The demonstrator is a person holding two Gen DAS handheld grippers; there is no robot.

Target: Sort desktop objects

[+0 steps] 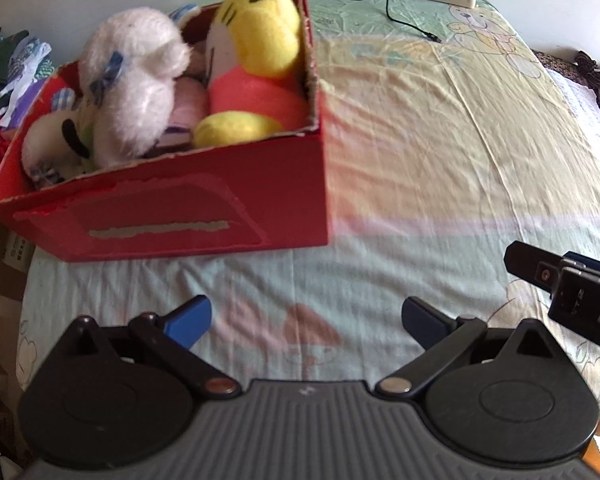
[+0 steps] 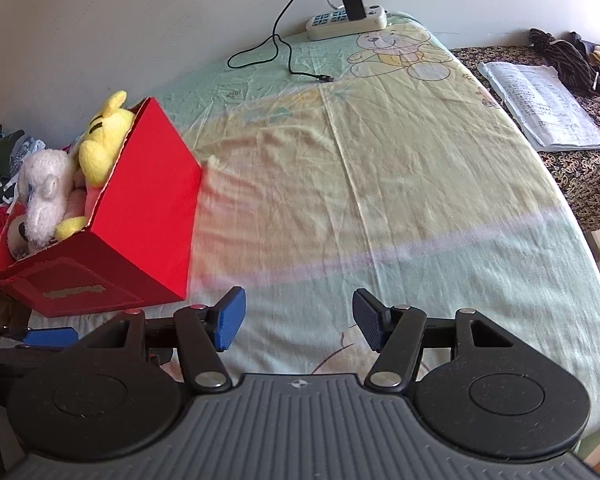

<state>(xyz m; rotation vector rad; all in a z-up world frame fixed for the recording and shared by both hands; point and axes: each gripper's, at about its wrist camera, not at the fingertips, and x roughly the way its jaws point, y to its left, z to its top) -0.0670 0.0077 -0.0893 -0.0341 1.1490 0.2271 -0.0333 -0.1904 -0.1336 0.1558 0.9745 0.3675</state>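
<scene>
Tools (image 1: 306, 320) (image 2: 298, 322) both wide and empty above bedsheet (image 2: 380, 200), toy-filled red box (image 1: 172, 216) left, power strip (image 2: 346, 22) beyond.

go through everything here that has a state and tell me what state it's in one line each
Left tool: open, holding nothing.
Right tool: open, holding nothing.
Red box: lid off, full of plush toys.
Yellow toy: in the box, sticking up above the rim.
White toy: in the box, lying on top.
Power strip: a black charger plugged in.
Cable: its free end lies loose on the sheet.
Papers: lying flat.
</scene>
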